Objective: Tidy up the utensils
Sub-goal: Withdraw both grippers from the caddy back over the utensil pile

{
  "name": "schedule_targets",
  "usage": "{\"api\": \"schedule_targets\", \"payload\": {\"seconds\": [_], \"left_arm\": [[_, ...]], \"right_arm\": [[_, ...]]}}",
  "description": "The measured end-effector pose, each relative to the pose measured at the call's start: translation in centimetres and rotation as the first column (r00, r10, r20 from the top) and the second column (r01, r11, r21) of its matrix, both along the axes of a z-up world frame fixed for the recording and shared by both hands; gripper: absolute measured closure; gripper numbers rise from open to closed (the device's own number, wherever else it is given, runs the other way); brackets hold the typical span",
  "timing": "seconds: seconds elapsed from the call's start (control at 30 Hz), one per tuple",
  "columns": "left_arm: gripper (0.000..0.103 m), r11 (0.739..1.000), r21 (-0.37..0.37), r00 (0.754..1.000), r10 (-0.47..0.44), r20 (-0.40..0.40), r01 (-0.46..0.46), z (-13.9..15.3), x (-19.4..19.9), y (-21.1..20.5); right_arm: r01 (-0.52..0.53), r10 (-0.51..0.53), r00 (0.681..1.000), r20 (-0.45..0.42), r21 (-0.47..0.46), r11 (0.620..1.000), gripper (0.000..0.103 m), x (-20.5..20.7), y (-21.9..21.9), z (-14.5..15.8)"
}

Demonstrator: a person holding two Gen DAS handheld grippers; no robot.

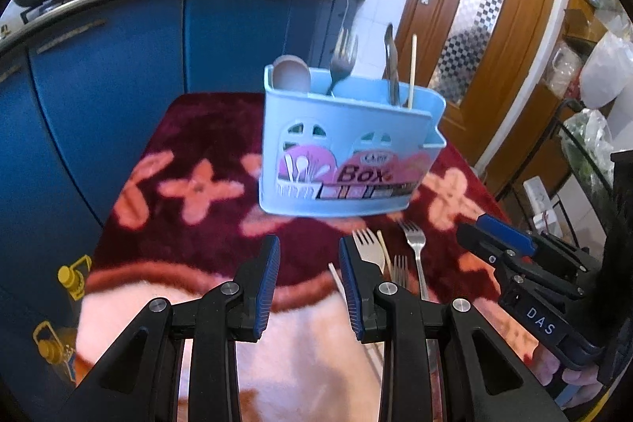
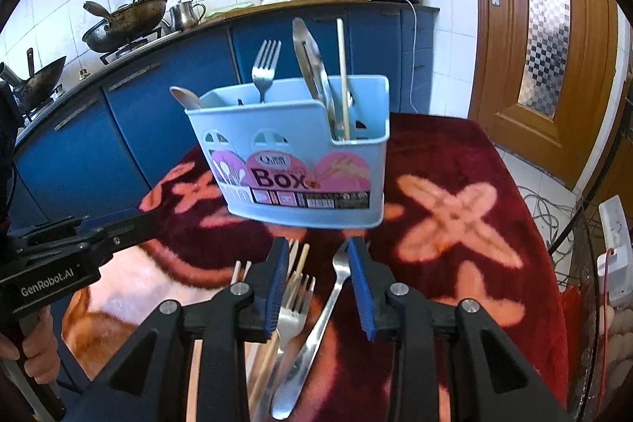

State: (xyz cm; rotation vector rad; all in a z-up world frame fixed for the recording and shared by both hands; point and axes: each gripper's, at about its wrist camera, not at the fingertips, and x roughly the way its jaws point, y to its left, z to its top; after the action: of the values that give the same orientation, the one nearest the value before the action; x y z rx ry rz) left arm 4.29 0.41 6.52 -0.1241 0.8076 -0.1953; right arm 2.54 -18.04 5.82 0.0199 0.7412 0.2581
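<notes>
At lower centre, both our grippers gape empty over loose forks [image 2: 294, 307].
Next we judge the right gripper [image 2: 316, 256] must close on one for the blue box [image 2: 292, 153]; left gripper [image 1: 308, 260] waits.

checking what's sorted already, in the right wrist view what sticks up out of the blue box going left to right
spoon → fork → metal tongs → single chopstick, all standing in the blue utensil box.

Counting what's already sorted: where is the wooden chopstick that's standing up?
In both views the chopstick stands in the right end compartment of the blue utensil box, beside the metal tongs.
</notes>
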Motion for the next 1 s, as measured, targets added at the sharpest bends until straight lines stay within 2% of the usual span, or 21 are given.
{"api": "schedule_targets", "payload": {"seconds": [0.47, 1.0], "left_arm": [[0.072, 0.999, 0.008, 0.991, -0.043, -0.127, 0.044, -4.2, 1.2, -2.2], [0.072, 0.997, 0.014, 0.972, -0.075, -0.222, 0.08, -7.6, 2.3, -4.0]], "right_arm": [[0.056, -0.049, 0.989, -0.14, 0.05, 0.997, 0.066, 0.4, -3.3, -3.5], [0.072, -0.056, 0.98, -0.193, 0.077, 0.994, 0.066, 0.9, -4.2, -5.5]]}}
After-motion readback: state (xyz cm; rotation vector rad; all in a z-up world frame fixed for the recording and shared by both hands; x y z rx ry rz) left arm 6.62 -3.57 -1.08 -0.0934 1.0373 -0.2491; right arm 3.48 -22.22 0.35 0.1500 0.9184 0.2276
